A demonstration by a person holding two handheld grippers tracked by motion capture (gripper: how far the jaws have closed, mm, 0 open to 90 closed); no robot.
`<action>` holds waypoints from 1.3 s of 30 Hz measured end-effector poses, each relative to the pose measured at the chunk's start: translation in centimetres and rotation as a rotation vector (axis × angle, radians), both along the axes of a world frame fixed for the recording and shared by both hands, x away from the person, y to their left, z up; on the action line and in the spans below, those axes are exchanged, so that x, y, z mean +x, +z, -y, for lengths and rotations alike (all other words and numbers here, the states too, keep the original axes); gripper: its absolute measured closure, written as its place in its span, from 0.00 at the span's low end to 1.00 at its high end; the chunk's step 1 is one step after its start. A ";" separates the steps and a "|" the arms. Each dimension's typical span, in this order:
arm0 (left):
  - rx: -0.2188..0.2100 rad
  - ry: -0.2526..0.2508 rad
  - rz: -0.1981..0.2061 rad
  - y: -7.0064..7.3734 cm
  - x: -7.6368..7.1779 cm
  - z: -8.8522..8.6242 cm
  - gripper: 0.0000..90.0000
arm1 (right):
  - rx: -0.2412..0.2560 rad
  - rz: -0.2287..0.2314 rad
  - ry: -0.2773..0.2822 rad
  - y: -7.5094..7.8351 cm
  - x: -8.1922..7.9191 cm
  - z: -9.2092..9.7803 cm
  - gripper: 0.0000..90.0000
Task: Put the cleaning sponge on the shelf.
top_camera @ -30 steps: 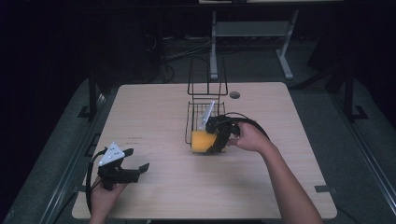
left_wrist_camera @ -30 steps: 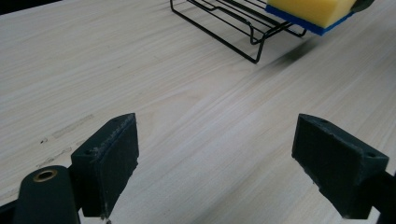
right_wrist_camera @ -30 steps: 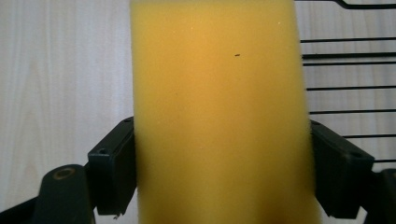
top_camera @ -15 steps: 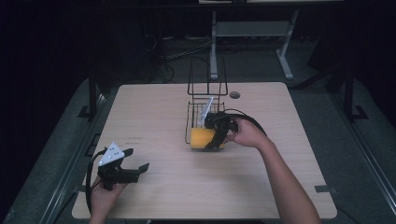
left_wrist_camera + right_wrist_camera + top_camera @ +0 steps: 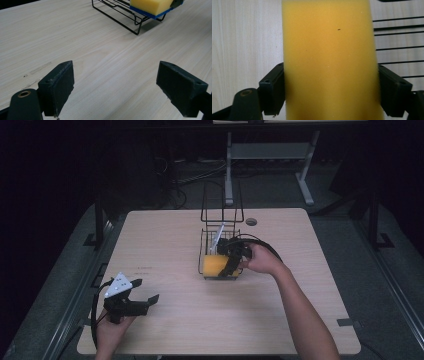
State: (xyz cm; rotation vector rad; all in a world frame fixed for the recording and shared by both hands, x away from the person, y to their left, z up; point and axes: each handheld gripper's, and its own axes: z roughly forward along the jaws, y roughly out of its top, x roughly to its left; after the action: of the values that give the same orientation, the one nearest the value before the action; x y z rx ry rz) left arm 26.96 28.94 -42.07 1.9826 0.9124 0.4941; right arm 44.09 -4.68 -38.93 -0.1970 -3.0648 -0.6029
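Yellow sponge [image 5: 328, 57] clamped between right claw [image 5: 332, 95] jaws, over wire rack [image 5: 212, 245]; left claw [image 5: 122, 87] wide open, empty.

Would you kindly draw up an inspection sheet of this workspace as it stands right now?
Surface: light wooden table, bare apart from the rack; a round grommet hole near the far edge.
Job's things: yellow sponge with a blue underside lying at the near end of the black wire rack.
Clutter: nothing seen.
Grippers: right gripper has its jaws pressed on both sides of the sponge; left gripper open, low over bare table near the front left corner.
Cables: a black cable loops behind the right gripper; another trails from the left.
Surroundings: dark room, a grey metal stand beyond the table.
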 end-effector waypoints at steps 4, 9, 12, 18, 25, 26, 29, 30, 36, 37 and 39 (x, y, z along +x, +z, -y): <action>0.005 -0.001 0.000 0.1 0.0 -0.1 0.16 | 0.010 -0.004 -0.009 0.5 0.6 -0.1 0.23; 0.003 0.002 0.000 0.1 0.0 0.0 0.16 | -0.007 -0.006 -0.012 0.5 1.4 -0.3 0.23; -0.001 0.003 0.002 0.1 -0.1 0.0 0.16 | -0.002 -0.014 -0.021 0.5 1.9 -0.3 0.23; 0.001 -0.002 -0.001 0.0 -0.1 0.0 0.16 | 0.001 -0.028 -0.045 0.0 2.7 0.1 0.23; 0.005 -0.007 0.002 0.1 -0.1 0.1 0.16 | 0.001 -0.029 -0.057 -0.7 3.2 0.1 0.23; 0.005 -0.007 0.002 0.1 -0.1 0.1 0.16 | 0.002 -0.027 -0.055 -0.7 3.2 0.1 0.23; 0.009 -0.010 0.000 0.0 -0.1 0.2 0.16 | 0.003 -0.024 -0.062 -0.9 3.4 0.0 0.23; 0.012 -0.012 -0.001 0.0 -0.1 0.2 0.16 | 0.003 -0.022 -0.062 -1.0 3.5 0.1 0.23; 0.012 -0.012 -0.003 0.0 -0.1 0.2 0.16 | -0.001 -0.013 -0.055 -1.2 3.4 -0.2 0.22; 0.014 -0.014 -0.003 0.0 -0.1 0.2 0.16 | -0.001 -0.014 -0.057 -1.3 3.4 -0.2 0.22; 0.017 -0.015 -0.001 0.0 -0.1 0.3 0.16 | -0.006 -0.011 -0.055 -1.4 3.4 -0.3 0.22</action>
State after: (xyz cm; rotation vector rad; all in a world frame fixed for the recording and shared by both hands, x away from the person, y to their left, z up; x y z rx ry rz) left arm 26.83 28.68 -42.05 2.0036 0.8962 0.4941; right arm 47.53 -4.34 -40.31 -0.2847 -3.0597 -0.5931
